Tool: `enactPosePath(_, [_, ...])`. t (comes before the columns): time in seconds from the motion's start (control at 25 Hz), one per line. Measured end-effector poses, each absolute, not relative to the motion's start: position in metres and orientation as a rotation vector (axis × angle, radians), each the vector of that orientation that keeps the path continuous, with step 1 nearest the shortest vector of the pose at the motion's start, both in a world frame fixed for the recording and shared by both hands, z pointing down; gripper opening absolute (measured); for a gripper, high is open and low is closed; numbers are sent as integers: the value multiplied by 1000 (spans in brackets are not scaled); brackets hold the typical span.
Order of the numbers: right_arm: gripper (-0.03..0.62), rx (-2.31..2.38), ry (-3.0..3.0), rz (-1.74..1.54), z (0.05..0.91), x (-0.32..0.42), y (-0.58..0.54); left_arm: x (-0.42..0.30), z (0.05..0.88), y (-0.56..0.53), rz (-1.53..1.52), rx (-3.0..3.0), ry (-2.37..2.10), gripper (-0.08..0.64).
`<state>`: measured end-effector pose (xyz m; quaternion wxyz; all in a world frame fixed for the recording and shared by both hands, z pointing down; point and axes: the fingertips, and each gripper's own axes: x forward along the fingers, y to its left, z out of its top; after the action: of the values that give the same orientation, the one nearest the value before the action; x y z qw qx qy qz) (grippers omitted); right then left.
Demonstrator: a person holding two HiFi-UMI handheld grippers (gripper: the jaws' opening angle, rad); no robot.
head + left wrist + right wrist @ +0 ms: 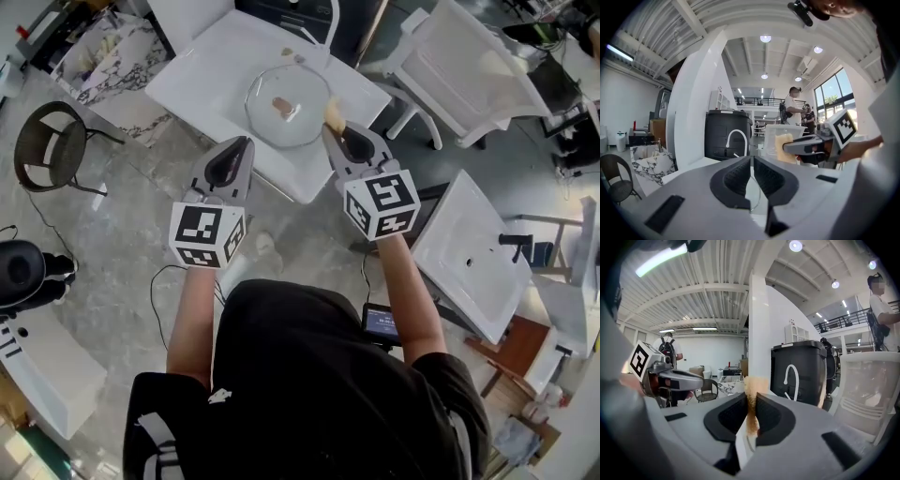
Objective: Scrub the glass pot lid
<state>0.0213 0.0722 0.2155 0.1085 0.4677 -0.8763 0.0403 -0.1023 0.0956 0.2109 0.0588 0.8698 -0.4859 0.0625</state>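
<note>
The round glass pot lid (pixel 286 105) lies flat on the white table (pixel 206 75), with a brownish knob or smear at its middle. My right gripper (pixel 329 127) is shut on a tan sponge (pixel 334 113) at the lid's right rim. In the right gripper view the sponge (pixel 752 399) stands pinched between the pads. My left gripper (pixel 247 142) hangs at the lid's near left edge, shut with nothing in it. In the left gripper view its jaws (pixel 752 161) meet, and the sponge (pixel 783 146) shows at the right.
A black round chair (pixel 49 142) stands on the floor at the left. White moulded chairs (pixel 473 75) and a white basin (pixel 469 253) lie to the right. Behind the table stands a black bin (pixel 727 133). People (pixel 793 108) stand far back.
</note>
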Motion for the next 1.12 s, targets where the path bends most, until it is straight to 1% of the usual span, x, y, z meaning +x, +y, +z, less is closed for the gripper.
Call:
enactPosePath(0.28, [29, 1392, -2531, 143, 227, -4, 19, -125, 225, 37, 191, 2631, -1401, 17])
enactPosePath(0.6, [29, 1384, -2490, 147, 241, -25, -14, -140, 254, 8, 224, 2621, -1314, 17])
enactPosePath(1.12, [29, 1296, -2436, 211, 284, -6, -56, -120, 314, -24, 334, 2539, -1240, 17])
